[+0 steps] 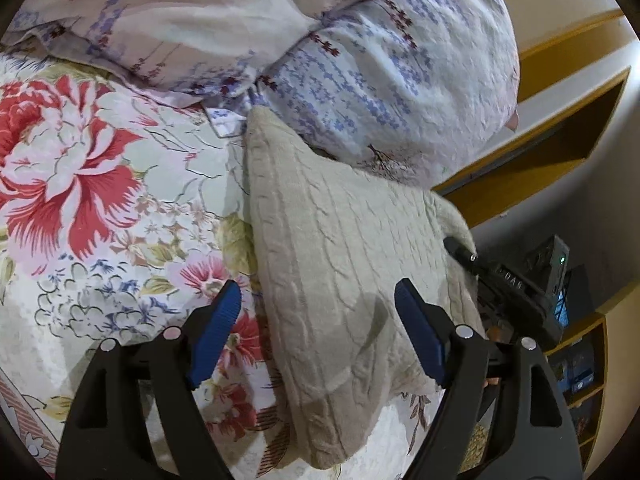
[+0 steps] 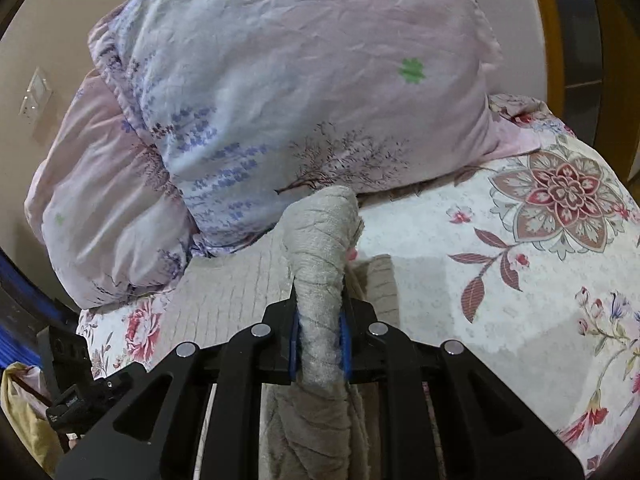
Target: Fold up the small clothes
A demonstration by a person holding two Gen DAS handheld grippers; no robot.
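Observation:
A beige cable-knit garment (image 1: 340, 264) lies on the flowered bedsheet (image 1: 100, 208), its far tip against a pillow. My left gripper (image 1: 320, 332) is open with its blue pads apart, just above the garment's near part and not touching it. In the left wrist view the right gripper (image 1: 508, 284) reaches the garment's right edge. In the right wrist view my right gripper (image 2: 320, 340) is shut on a bunched fold of the beige garment (image 2: 320, 248), which stands up between the blue pads. More of the garment lies flat to the left (image 2: 236, 280).
Two pillows in pale lilac flowered covers (image 1: 380, 60) (image 2: 280, 100) lie stacked at the head of the bed, touching the garment's far end. A yellow-trimmed shelf unit (image 1: 560, 132) stands beyond the bed's right side. The flowered sheet spreads right (image 2: 500, 260).

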